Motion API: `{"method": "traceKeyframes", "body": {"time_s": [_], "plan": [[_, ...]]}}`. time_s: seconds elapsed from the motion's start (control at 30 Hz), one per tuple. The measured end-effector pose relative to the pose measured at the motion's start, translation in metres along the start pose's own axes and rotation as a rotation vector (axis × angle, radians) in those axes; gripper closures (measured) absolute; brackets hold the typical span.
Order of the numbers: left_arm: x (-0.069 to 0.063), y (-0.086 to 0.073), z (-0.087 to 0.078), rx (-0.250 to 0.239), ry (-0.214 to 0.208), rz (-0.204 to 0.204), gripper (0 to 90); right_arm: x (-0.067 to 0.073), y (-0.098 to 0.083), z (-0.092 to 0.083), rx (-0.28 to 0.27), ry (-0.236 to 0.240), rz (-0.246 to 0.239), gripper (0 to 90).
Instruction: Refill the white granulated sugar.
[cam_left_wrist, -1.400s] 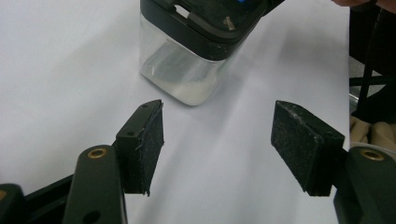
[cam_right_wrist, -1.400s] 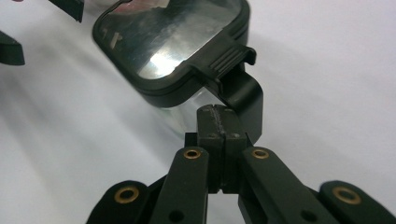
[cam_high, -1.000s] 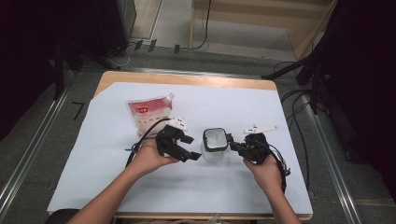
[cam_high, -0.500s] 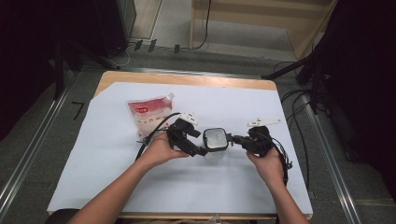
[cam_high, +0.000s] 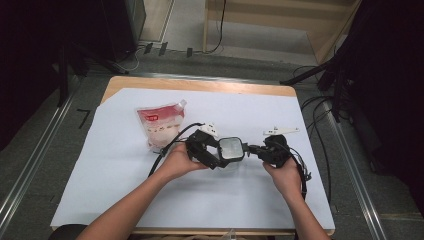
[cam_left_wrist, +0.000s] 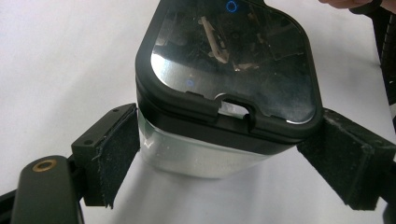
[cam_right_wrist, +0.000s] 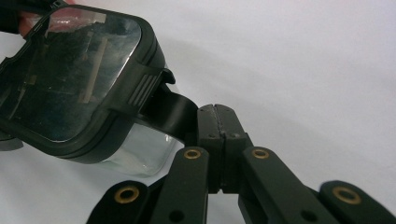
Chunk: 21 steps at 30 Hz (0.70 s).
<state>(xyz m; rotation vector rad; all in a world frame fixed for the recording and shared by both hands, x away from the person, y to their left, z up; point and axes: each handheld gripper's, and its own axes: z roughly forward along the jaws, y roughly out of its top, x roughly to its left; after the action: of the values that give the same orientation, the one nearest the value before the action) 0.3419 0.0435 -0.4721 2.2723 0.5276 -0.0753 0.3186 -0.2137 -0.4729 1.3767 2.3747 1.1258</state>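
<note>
A red-and-white pouch lay on the white sheet covering the desk, well left of centre.

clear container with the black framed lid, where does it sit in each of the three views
High view: the clear container with the black-framed glossy lid sits at table centre, between the left gripper and the right gripper.
Left gripper view: it is at upper centre, with a padded jaw on each side of its clear body.
Right gripper view: it is at upper left, its black side tab pinched in the shut jaws.
Shared landmark: the white table cover.
</note>
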Motion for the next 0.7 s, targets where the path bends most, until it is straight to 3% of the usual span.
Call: {"method": "traceKeyframes", "body": {"time_s": [0.27,0.33,0.6,0.7], "plan": [[-0.004,0.001,0.000,-0.019,0.025,0.024,15.5,0.000,0.000,0.002,0.002,-0.009,0.003,90.0],[-0.007,0.004,-0.002,-0.010,0.054,0.053,16.0,0.000,0.001,0.002,0.000,-0.008,0.008,90.0],[-0.010,0.007,-0.006,-0.017,0.062,0.051,16.0,0.003,0.000,0.002,0.003,-0.002,0.006,90.0],[-0.012,0.008,-0.009,-0.020,0.074,0.069,16.5,0.004,0.000,0.003,0.004,0.003,0.004,90.0]]}}
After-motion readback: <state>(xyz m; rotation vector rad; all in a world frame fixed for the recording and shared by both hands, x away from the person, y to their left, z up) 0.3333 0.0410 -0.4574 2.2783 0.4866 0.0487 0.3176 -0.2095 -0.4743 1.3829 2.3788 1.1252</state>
